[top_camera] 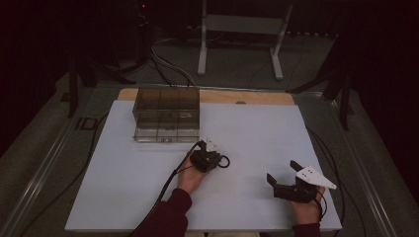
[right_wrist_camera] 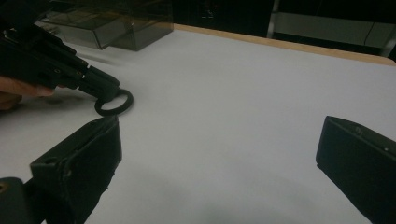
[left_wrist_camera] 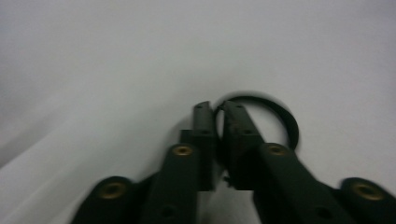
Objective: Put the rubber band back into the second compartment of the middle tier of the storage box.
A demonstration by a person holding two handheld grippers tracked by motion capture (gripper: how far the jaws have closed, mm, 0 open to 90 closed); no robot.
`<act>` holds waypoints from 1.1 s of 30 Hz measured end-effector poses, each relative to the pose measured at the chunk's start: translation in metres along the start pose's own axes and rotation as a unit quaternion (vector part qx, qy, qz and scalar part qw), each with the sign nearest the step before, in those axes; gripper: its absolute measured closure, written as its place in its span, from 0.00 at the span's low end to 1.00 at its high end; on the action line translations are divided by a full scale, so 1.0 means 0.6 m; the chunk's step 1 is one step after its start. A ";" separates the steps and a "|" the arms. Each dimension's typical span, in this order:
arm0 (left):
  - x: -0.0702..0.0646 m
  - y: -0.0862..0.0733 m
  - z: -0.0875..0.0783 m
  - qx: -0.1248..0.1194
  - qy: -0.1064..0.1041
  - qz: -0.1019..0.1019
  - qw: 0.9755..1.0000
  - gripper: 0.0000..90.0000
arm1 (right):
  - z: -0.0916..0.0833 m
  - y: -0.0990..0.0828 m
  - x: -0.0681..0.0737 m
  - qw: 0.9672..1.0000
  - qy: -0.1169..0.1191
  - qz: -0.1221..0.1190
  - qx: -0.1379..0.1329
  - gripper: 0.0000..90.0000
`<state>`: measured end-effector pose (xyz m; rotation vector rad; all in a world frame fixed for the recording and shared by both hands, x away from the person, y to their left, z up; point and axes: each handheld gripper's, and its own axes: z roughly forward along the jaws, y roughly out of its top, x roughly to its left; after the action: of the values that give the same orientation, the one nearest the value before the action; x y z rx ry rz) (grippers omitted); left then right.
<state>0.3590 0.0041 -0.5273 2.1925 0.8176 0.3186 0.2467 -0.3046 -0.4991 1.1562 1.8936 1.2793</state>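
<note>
Two grippers are at work over the white table (top_camera: 148, 197), and the job in hand is picking up a small black ring (top_camera: 225, 161). We see the ring lying flat on the table near the centre, at about four o'clock from the smoky clear plastic organizer box (top_camera: 167, 114). Our left gripper (top_camera: 216, 159) comes in from the ring's nine o'clock side, and in the left gripper view its jaws are pressed nearly together, pinching the ring's near rim (left_wrist_camera: 219, 112) between them, while the rest of the loop (left_wrist_camera: 289, 126) arcs out toward two o'clock. The right gripper (top_camera: 282, 173) waits well apart at the table's four o'clock corner, jaws spread wide with nothing between them.

To do this well, we judge the hold should be checked before any lift: only a thin band of rim is caught, so the ring could pivot or slip. We should raise it slowly and straight up, keep the squeeze steady, and avoid dragging it across the table.
</note>
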 end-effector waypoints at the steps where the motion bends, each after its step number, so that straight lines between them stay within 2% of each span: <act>1: -0.001 0.000 0.000 0.000 -0.001 0.000 1.000 0.97 | 0.000 0.000 0.000 1.000 0.000 0.000 0.000 0.01; 10: 0.005 0.000 -0.006 -0.005 -0.018 -0.011 1.000 0.99 | 0.000 0.000 0.000 1.000 0.000 0.002 -0.001 0.01; 33: 0.031 0.010 -0.048 -0.038 -0.011 -0.033 0.999 0.99 | -0.001 0.000 -0.001 1.000 0.000 0.005 -0.004 0.01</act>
<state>0.3623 0.0297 -0.5040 2.0915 0.8500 0.2887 0.2464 -0.3052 -0.4988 1.1624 1.8842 1.2909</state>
